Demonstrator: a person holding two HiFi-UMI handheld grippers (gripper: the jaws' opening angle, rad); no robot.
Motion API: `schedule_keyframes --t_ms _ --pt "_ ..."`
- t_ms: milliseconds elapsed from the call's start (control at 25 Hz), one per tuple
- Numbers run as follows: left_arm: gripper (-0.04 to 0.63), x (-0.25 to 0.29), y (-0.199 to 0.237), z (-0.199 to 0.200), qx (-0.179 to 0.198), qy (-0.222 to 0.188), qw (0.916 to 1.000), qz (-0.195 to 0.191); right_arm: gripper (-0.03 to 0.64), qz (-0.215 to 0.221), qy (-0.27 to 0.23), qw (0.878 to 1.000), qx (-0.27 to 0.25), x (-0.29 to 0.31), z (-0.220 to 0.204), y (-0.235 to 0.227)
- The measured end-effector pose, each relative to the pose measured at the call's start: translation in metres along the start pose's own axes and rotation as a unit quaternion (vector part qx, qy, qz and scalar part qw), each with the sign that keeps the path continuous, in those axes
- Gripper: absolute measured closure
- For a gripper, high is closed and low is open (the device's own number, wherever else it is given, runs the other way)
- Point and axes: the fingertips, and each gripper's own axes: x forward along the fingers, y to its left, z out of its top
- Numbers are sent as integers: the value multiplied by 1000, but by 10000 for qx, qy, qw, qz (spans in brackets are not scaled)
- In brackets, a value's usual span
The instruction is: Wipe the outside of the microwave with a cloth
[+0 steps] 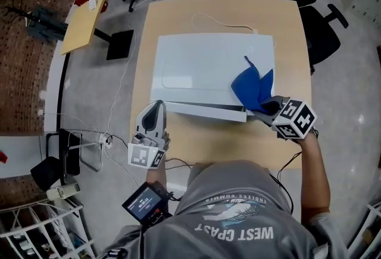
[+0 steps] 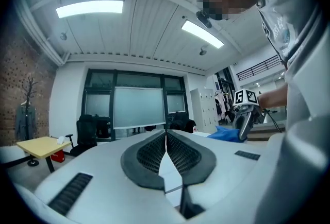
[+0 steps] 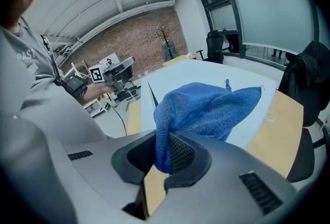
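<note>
While the right gripper point(image 1: 269, 108) is clamped on one fold of the blue cloth point(image 1: 253, 88) at the front right corner of the microwave point(image 1: 196, 67), most of the fabric lies bunched on its top. A hard drag could pull that thin fold free. The left gripper point(image 1: 156, 108), jaws together on nothing, hangs off the microwave's front left corner — bracing nothing, so the box might slide.

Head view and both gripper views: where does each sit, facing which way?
Head view: on the person's head, looking steeply down at the microwave on the table; shirt, right forearm, left gripper, right gripper show.
Left gripper view: on the left gripper, looking level across the microwave top; its shut, empty jaws show.
Right gripper view: on the right gripper, tilted down; jaws shut on the blue cloth.
Shared: each gripper view sees the other gripper.
</note>
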Motion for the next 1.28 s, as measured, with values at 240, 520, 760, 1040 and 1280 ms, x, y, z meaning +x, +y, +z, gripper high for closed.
schedule_keyframes --t_ms 240,520,760,1040,1280 --pt "572 5 -31 13 43 -168 9998 -130 571 -733 -1010 9919 -247 -19 4 2" --pt "572 12 -54 23 74 -274 9991 -326 486 -1670 -3321 9281 -203 -72 19 3" --pt "572 14 -60 29 90 -307 9987 -402 517 -2086 -3311 9175 -716 -72 21 14" --pt "572 12 -59 33 114 -335 9984 -439 532 -2225 -3173 9171 -929 -71 24 19" --pt "572 13 -57 32 114 -323 9983 -465 538 -2289 -3127 9173 -917 -73 25 18"
